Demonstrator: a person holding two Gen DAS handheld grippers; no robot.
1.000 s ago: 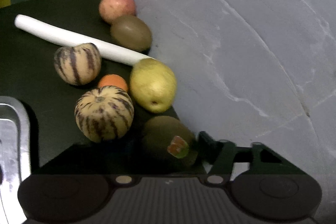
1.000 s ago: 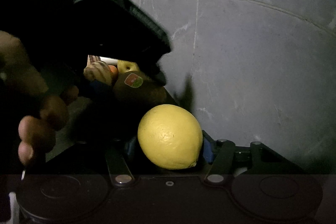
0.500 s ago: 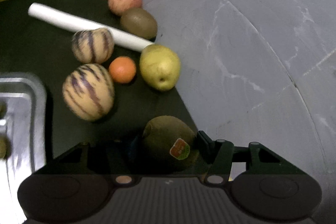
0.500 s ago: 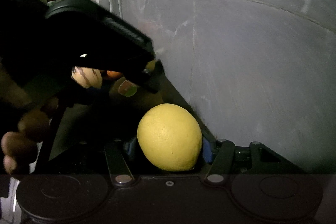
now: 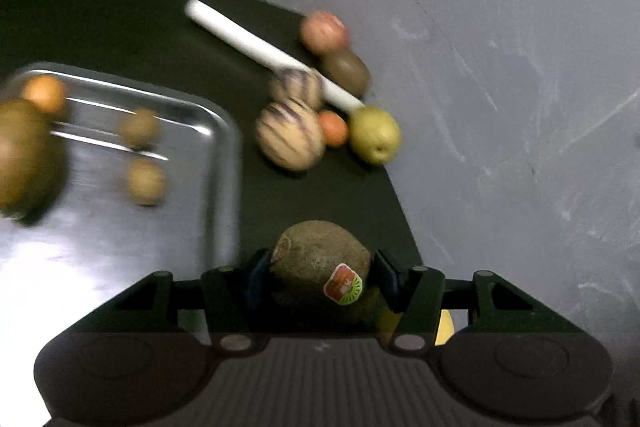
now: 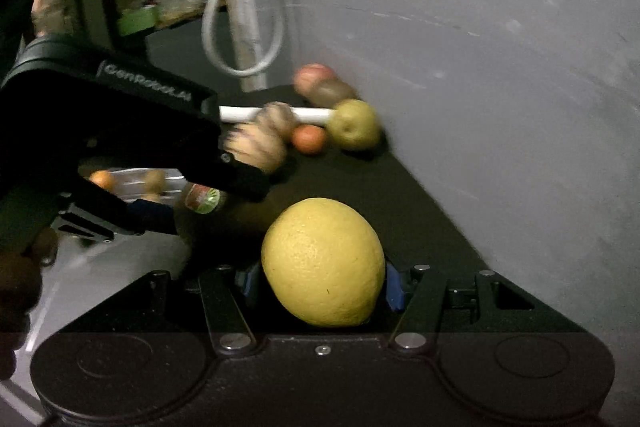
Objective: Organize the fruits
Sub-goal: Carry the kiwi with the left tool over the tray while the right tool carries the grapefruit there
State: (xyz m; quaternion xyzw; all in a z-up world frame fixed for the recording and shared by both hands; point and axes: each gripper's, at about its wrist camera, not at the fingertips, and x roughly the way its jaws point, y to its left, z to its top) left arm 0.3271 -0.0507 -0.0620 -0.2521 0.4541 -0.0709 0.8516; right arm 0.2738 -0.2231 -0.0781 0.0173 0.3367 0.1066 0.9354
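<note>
My left gripper [image 5: 322,269] is shut on a brown kiwi [image 5: 308,247] with a red-green sticker, held over the black mat beside the steel tray [image 5: 226,135]. In the right wrist view the same kiwi [image 6: 202,197] shows between the left gripper's dark fingers. My right gripper [image 6: 320,283] is shut on a yellow lemon [image 6: 322,263], just behind the left one. In the tray lie a big kiwi [image 5: 24,155], a small orange [image 5: 44,93] and two small brown fruits [image 5: 138,127].
On the mat past the tray sit two striped melons [image 5: 290,135], an orange [image 5: 334,128], a pear [image 5: 374,135], a kiwi [image 5: 346,73], an apple [image 5: 324,33] and a white stick [image 5: 256,47]. A grey wall [image 5: 520,107] bounds the right; a looped cable [image 6: 240,27] hangs behind.
The left gripper has carried the kiwi back from the fruit pile and leftward, bringing the tray into its view. The right gripper shifted a little with the lemon still in it.
</note>
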